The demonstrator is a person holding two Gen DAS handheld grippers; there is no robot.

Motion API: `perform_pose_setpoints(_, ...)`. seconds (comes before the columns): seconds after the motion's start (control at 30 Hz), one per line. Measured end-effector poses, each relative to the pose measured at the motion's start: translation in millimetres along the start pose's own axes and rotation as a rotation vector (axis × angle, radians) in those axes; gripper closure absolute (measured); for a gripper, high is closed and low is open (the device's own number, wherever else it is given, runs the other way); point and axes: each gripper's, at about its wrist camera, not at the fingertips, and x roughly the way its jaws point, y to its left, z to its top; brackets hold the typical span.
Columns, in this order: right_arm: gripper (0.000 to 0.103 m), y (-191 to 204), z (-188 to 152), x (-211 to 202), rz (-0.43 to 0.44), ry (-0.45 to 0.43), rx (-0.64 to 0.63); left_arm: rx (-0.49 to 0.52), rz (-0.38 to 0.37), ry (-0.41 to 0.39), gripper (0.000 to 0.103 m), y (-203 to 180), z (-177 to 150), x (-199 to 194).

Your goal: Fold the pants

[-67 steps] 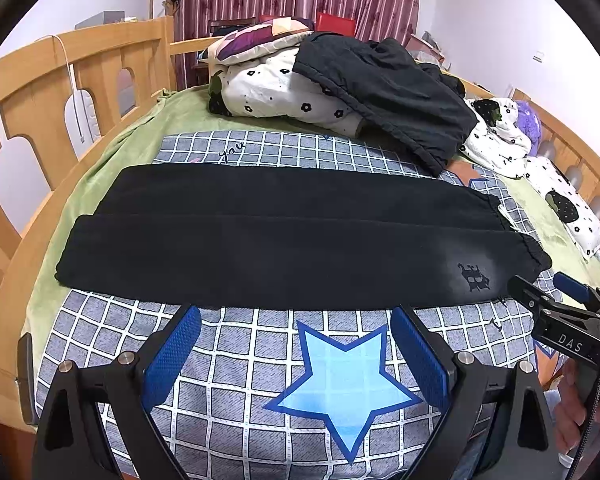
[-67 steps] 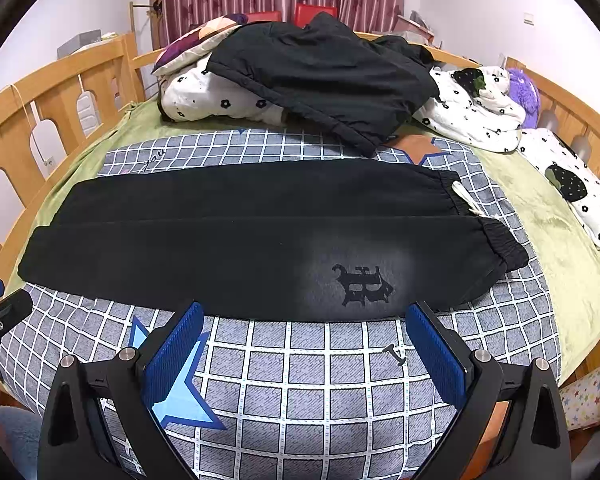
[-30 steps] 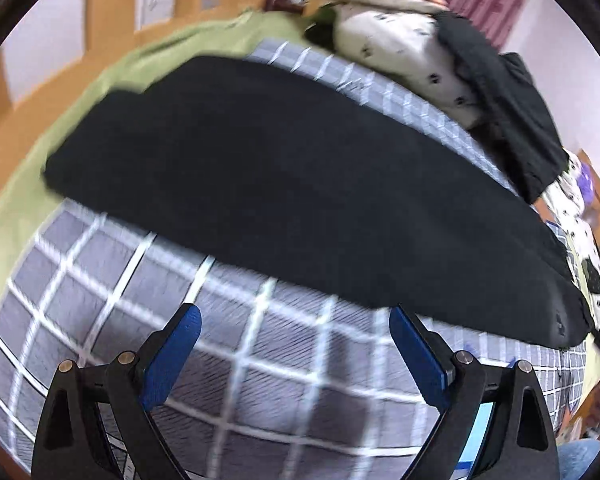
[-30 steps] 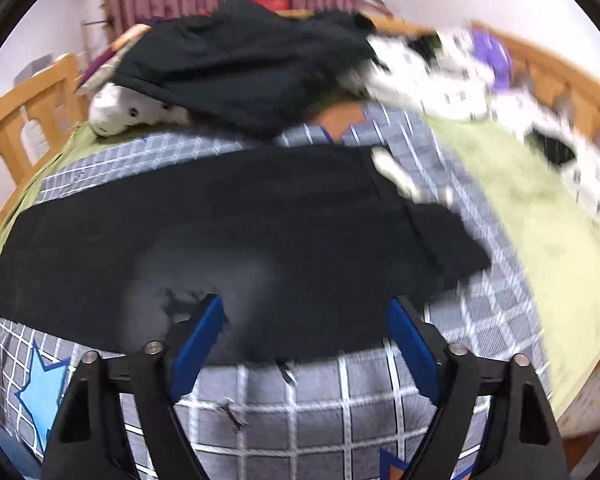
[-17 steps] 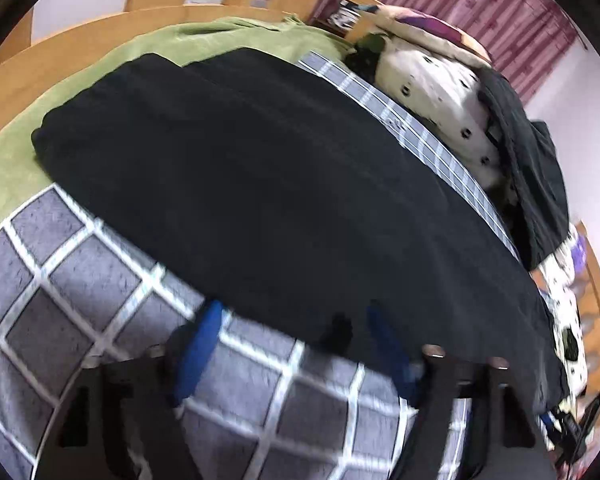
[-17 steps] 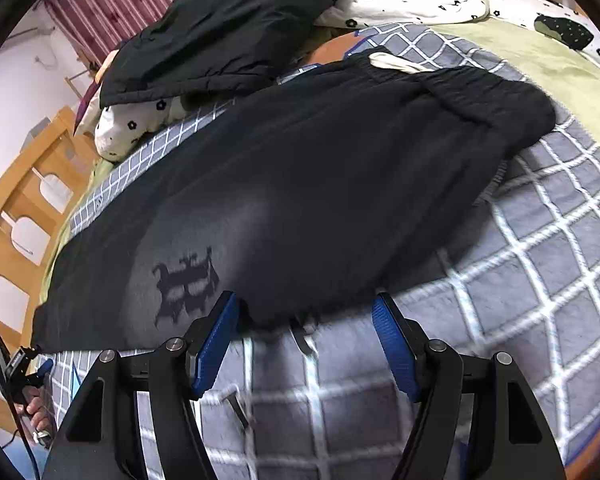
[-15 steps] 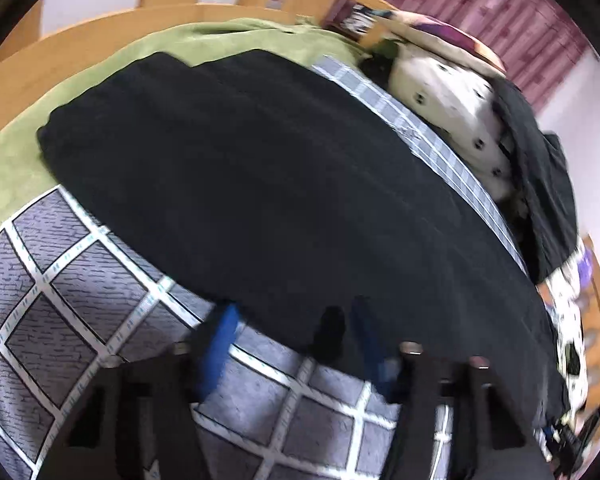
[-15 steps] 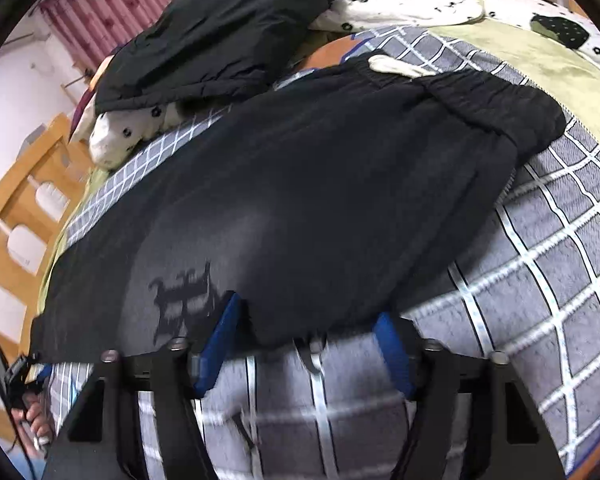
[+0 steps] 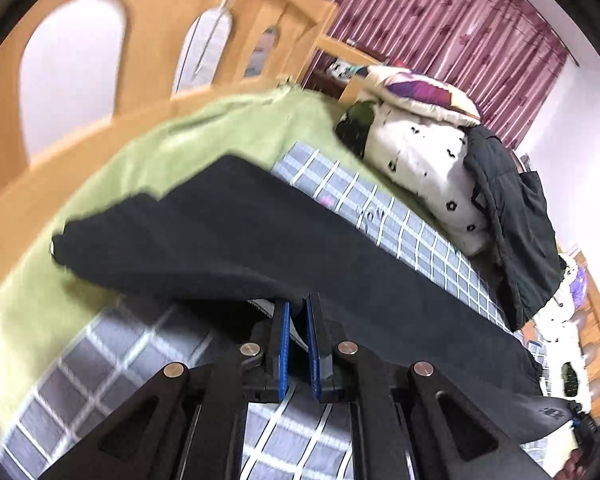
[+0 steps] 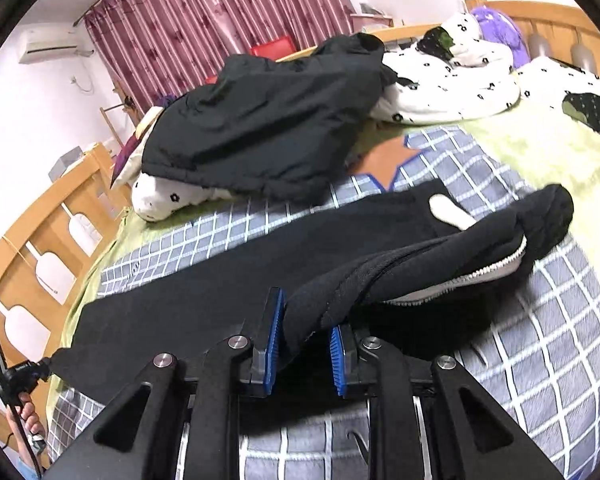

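1. Left wrist view: my left claw is clamped tight on the near edge of the black pants, lifting that hem end off the checked bedspread.
2. Right wrist view: my right claw is closing on the bunched waistband edge, fabric between its pads; the pants stretch across the bed.

Your left gripper pointed down at a slant, its blue pads nearly together and clamped on the near edge of the pants. Your right gripper also slanted downward, its jaws closing with a thick bunch of the pants' hem between the pads. Your left hand showed at the right camera's lower left edge.
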Motion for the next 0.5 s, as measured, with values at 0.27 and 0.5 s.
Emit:
perform_pose_setpoints(0.27, 0.082, 7.6, 37.1, 43.2, -0.016, -0.001, -0.051, 0.115, 0.052, -0.039, 0.094, -48.0, 44.8, 54.9)
perform_pose_setpoints(0.5, 0.082, 10.7, 60.8, 115.2, -0.067, -0.002, -0.113, 0.163, 0.092, -0.051, 0.094, -69.4, 68.4, 131.1)
